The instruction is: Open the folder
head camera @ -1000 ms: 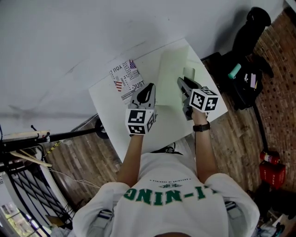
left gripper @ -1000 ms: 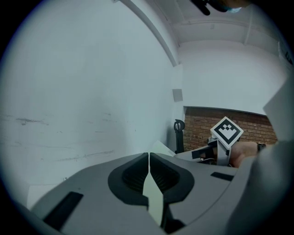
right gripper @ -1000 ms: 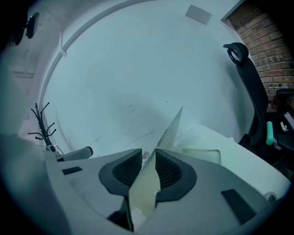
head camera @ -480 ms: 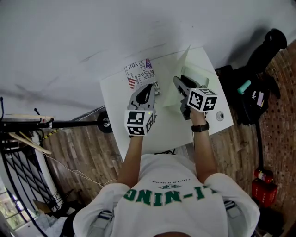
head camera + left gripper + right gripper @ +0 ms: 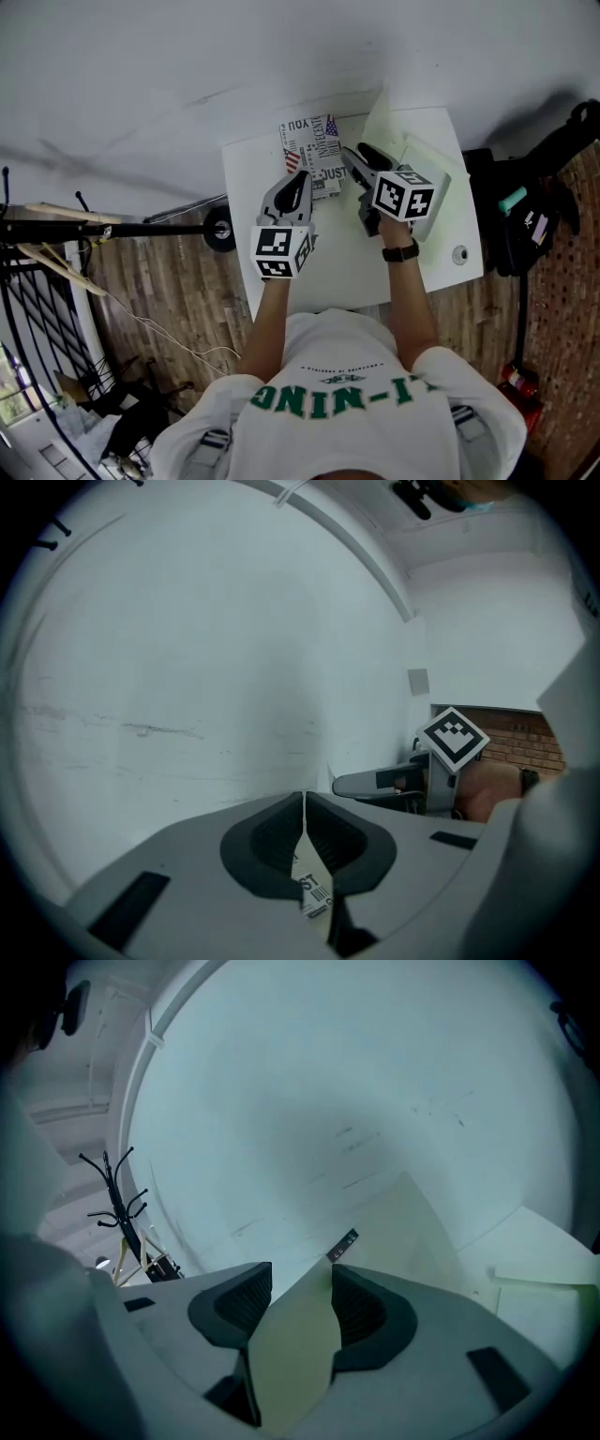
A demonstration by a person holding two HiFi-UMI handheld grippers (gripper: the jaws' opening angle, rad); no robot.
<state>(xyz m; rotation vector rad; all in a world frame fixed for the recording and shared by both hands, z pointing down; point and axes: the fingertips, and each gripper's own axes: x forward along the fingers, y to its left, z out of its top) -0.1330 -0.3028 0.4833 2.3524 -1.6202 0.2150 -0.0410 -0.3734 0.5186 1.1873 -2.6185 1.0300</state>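
Observation:
A pale green folder (image 5: 427, 164) lies on the right half of the white table (image 5: 272, 272), its cover (image 5: 380, 117) standing up by the wall. My right gripper (image 5: 361, 161) reaches in at the folder's left side. In the right gripper view its jaws (image 5: 302, 1283) have just been opening and stand wide, with the green cover (image 5: 295, 1354) loose between them. A printed sheet (image 5: 314, 152) lies left of the folder. My left gripper (image 5: 298, 183) is shut on its thin edge (image 5: 314, 888), pads (image 5: 281, 841) pinched together.
The white wall runs along the table's far edge. A round metal grommet (image 5: 459, 254) sits in the table near the right corner. A black bag (image 5: 534, 220) stands on the wood floor at the right, and a black rack (image 5: 56, 234) at the left.
Both grippers have moved across the table toward the wall. The right one now sits further left against the folder, whose cover stands steeper. The left stays shut on the printed sheet.

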